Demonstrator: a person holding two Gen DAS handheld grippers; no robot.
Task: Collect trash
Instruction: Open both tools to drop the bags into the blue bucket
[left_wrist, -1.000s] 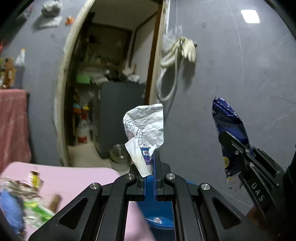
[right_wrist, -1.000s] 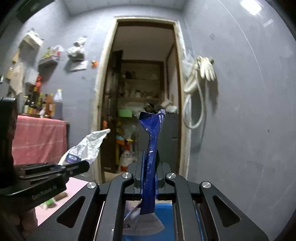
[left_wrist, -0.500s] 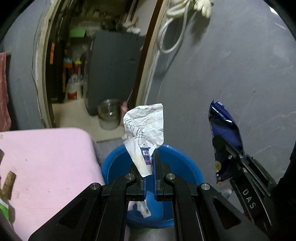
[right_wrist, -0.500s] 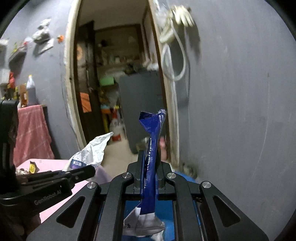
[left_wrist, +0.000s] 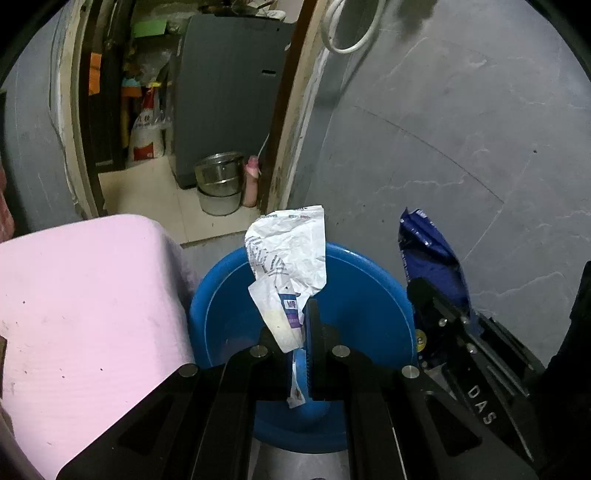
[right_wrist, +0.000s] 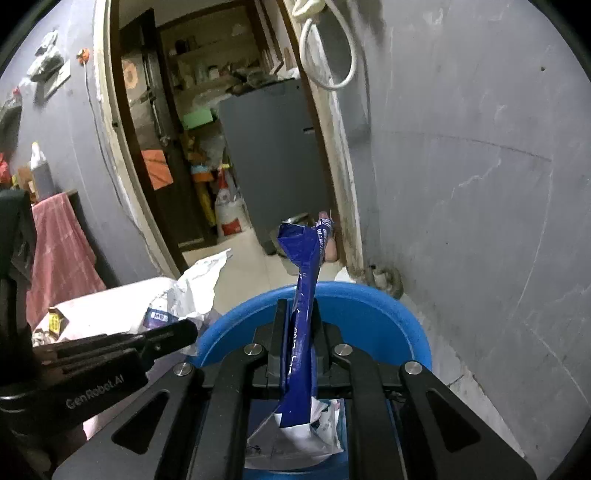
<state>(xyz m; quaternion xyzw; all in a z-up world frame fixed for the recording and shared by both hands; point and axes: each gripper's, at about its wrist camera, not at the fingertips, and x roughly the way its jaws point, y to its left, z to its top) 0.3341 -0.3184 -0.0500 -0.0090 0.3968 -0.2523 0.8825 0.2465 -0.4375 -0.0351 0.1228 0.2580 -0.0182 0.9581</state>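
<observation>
Both grippers hang over the blue basin (left_wrist: 369, 295) on the floor, each with a piece of trash. The left gripper (left_wrist: 301, 325) has its fingers pressed together on the white crumpled wrapper (left_wrist: 286, 258): the paper stands up and fans out above the fingertips, and a thin strip of it trails down between them toward the basin's inside. The right gripper (right_wrist: 299, 332) is clamped just as tight on the blue snack bag (right_wrist: 304, 288), which is squeezed narrow at the pinch, rises twisted above the fingers, and flares out pale below them; that lower end may be touching the basin, hard to say from this angle. The pink table (left_wrist: 85, 302) sits just left of the basin, its edge against the rim. A metal pot (left_wrist: 218, 184) stands in the doorway beyond.
</observation>
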